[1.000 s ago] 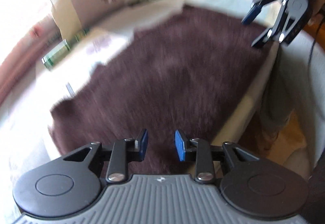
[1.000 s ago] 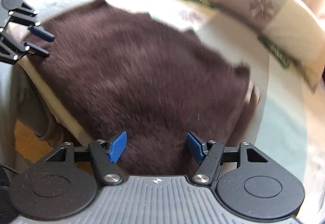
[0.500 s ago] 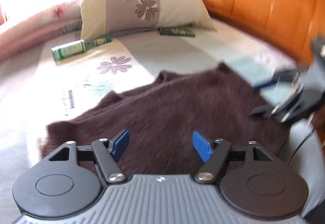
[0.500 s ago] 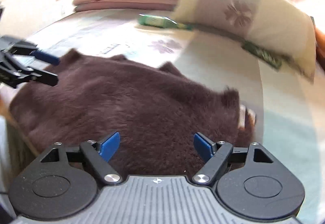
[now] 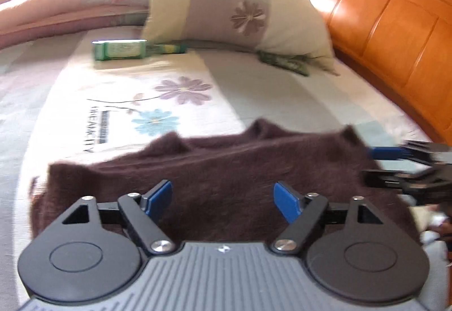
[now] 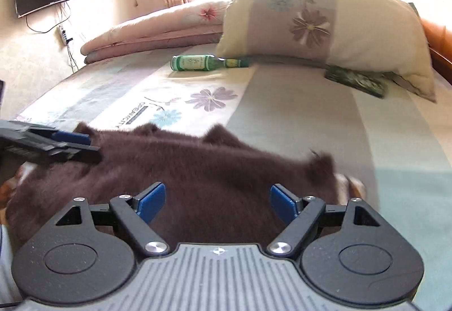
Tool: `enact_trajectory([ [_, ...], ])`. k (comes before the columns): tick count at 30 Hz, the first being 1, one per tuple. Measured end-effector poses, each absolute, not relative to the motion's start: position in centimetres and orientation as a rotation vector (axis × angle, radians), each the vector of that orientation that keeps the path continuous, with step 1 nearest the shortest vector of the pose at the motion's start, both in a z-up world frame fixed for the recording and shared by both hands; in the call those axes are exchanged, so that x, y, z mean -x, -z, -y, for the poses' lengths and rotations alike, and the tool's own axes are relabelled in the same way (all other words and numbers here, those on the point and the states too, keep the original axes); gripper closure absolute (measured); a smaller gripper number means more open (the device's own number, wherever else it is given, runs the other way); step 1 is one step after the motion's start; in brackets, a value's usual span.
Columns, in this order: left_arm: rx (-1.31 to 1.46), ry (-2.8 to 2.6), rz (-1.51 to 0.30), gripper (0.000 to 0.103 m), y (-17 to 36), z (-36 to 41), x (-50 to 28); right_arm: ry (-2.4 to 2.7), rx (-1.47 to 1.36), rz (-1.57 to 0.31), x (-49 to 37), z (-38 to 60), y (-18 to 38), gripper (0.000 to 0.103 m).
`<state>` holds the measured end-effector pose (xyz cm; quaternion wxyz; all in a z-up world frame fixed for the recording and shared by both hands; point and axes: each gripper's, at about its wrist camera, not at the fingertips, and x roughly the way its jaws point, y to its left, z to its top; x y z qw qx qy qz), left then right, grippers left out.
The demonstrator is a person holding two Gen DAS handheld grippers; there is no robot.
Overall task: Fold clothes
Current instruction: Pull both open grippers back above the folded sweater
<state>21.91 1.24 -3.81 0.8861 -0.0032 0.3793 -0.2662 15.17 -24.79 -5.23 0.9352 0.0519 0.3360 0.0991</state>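
Left gripper [image 5: 223, 199] wider; sweater [image 5: 231, 178] crosswise.

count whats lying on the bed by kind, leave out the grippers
dark brown fuzzy garment: 1
floral pillow: 1
folded pink quilt: 1
green bottle: 1
dark green flat item tucked under the pillow, too unclear to name: 1
total: 5
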Motion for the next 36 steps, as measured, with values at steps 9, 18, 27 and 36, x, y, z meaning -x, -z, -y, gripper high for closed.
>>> enact_trajectory([
  [9, -0.058, 0.627, -0.829, 0.018, 7.8, 1.1, -24.9, -0.102, -0.158, -0.713, -16.0, 27.9, 8.8, 0.023],
  [18, -0.082, 0.574, -0.796, 0.018, 6.0, 1.8, -26.4, -0.097, -0.182, -0.697, -14.2, 27.6, 6.9, 0.015],
  [27, -0.043, 0.462, -0.749, 0.012, 4.1, -3.0, -23.0, -0.082, -0.262, -0.713, -10.2, 27.3, 7.4, 0.004],
  [36, -0.04, 0.366, -0.726, 0.014, 4.5, -5.9, -23.7, -0.092, -0.218, -0.723, -6.5, 25.0, 7.2, 0.0],
])
